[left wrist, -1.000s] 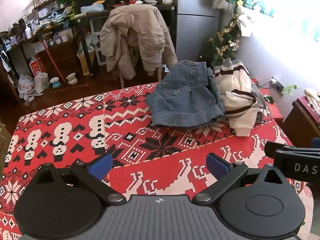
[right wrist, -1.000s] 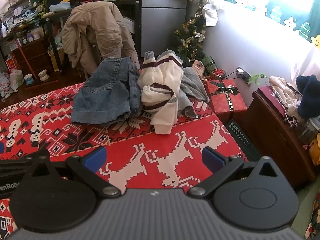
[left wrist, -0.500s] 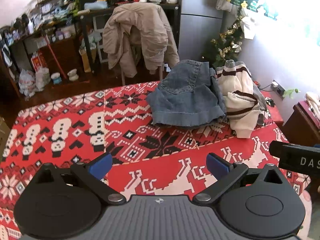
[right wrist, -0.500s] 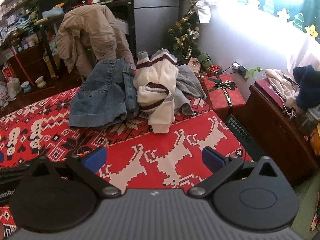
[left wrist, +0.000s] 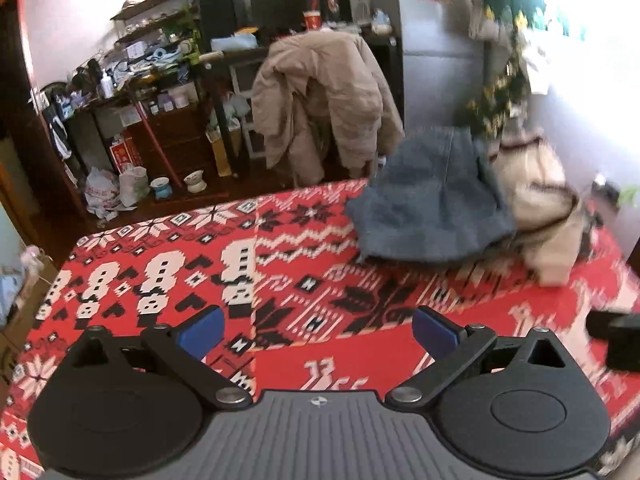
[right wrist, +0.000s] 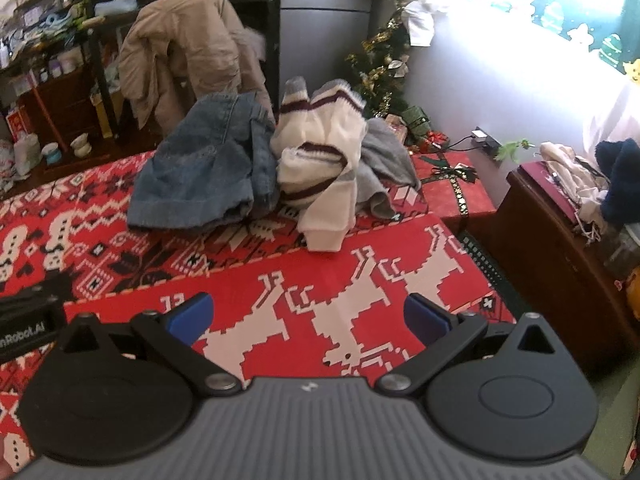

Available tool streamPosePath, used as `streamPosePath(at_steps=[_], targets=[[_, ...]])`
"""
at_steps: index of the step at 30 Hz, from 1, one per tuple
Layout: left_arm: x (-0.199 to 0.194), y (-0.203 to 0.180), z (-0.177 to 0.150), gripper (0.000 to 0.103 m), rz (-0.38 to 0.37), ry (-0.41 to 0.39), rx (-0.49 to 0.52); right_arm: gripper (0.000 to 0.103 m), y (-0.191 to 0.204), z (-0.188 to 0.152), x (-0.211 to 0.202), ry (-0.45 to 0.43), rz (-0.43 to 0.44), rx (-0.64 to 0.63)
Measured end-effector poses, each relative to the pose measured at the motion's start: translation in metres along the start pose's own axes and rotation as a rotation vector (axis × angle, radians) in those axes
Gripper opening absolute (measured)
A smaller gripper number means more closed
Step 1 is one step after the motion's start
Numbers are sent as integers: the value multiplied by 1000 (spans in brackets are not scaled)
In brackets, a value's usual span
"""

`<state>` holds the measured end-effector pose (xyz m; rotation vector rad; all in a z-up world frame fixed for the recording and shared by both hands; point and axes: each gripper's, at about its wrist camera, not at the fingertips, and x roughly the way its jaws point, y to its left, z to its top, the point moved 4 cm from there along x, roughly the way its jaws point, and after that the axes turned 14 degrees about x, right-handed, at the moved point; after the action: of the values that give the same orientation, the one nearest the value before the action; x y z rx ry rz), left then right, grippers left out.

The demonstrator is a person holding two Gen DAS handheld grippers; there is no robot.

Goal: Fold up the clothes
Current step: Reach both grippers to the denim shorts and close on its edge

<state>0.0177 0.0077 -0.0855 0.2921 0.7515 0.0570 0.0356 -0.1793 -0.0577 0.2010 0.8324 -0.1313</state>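
A blue denim garment [left wrist: 432, 204] [right wrist: 204, 172] lies crumpled at the far side of the red patterned bed cover [left wrist: 280, 280] [right wrist: 320, 280]. Right of it lies a white knit sweater with dark red stripes [right wrist: 320, 160] [left wrist: 540, 208], and a grey garment [right wrist: 384, 164] beside that. My left gripper [left wrist: 318, 334] is open and empty, above the cover, well short of the clothes. My right gripper [right wrist: 306, 318] is open and empty too, nearer the sweater. Each gripper shows at the edge of the other's view.
A beige coat [left wrist: 320, 96] hangs on a chair behind the bed. Cluttered shelves [left wrist: 152, 80] stand at the back left. A red gift box [right wrist: 452, 184], a small Christmas tree [right wrist: 380, 64] and a dark wooden cabinet [right wrist: 560, 260] stand to the right.
Both grippers have drifted; the left view has swung left and tilted up and is blurred. The clothes have not moved. Both grippers stay open.
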Motion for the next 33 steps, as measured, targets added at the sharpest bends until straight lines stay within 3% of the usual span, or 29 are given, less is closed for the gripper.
streamPosePath(at_steps=[2,6,9,12,16,18,20,25,29,33], targets=[[10,-3,-5,101,-36,32,25,102,0,-4,6,2,15,10],[29,1,-16,101,-158,114,-57,102,-2,-9,16,-48,-23,27],[38,3,-20,99,-169,134,-94,102,-3,-12,25,-56,-23,8],[45,2,-19,99,-135,106,-68,102,-3,-13,33,-76,1,-20],[50,3,-15,99,-128,-3,-36,102,-2,-12,50,-52,14,-40],[55,2,-12,99,-114,-16,-14,102,0,-10,55,-71,23,-53],[61,2,-8,91,-101,-28,9,102,6,-7,62,-85,49,-85],[74,-3,4,90,-92,-58,83,102,16,5,77,-90,134,-62],[85,-2,17,90,-141,-95,83,102,27,12,87,-144,142,-112],[107,12,27,90,-298,-71,-65,102,35,21,99,-160,201,-112]])
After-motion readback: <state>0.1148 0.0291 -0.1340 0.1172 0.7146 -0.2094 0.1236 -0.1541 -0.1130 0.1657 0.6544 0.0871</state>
